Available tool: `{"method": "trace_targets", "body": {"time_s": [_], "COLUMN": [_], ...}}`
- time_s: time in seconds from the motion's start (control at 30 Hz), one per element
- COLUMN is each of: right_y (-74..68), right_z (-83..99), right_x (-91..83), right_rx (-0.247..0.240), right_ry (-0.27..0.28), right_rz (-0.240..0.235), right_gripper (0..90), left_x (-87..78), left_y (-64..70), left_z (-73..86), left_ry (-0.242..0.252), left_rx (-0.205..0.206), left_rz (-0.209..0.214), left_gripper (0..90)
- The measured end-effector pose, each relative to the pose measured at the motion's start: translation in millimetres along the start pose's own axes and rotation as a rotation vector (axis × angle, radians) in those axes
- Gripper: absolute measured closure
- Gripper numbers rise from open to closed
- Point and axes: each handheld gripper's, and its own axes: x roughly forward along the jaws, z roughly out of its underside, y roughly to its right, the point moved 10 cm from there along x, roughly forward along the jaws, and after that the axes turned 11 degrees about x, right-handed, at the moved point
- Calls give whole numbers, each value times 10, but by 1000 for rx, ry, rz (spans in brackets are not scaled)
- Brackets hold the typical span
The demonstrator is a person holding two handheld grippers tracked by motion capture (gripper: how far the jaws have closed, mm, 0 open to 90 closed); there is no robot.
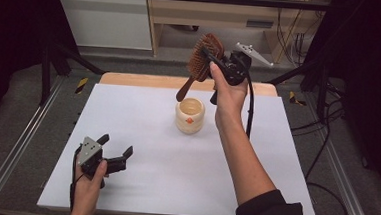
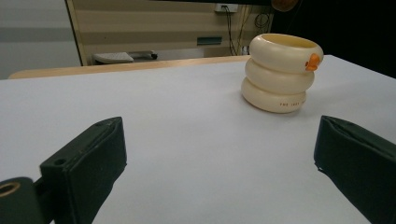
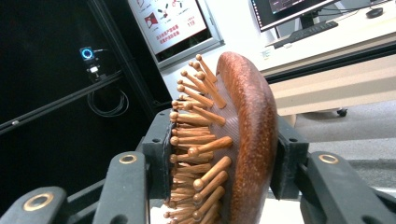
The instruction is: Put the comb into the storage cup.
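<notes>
A brown wooden hairbrush [image 1: 201, 60] hangs in the air above the table's far side, head up and handle slanting down toward a cream ringed cup [image 1: 190, 115]. My right gripper [image 1: 212, 56] is shut on the brush's head; in the right gripper view the jaws press the brush [image 3: 233, 140] from both sides, its wooden pins facing left. The cup [image 2: 282, 72] stands upright with an orange mark on its side. My left gripper [image 1: 114, 151] rests open near the table's front left, nothing between its fingers [image 2: 88, 161].
The white table top [image 1: 139, 174] has a wooden strip [image 1: 140, 80] along its far edge. Metal frame rails [image 1: 15, 152] run down both sides. Cables [image 1: 325, 161] lie on the floor to the right. Shelving [image 1: 209, 18] stands behind the table.
</notes>
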Motion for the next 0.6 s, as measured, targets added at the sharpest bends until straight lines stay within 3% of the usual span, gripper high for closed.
{"method": "trace_targets", "body": {"time_s": [0.6], "right_y": [130], "right_z": [75], "right_x": [-9], "right_rx": [-67], "right_ry": [-26], "right_rz": [43], "right_gripper": [514], "left_x": [-2], "left_y": [-8], "left_z": [1], "left_ry": [0], "left_rx": [5], "left_rz": [-1], "left_gripper": [26]}}
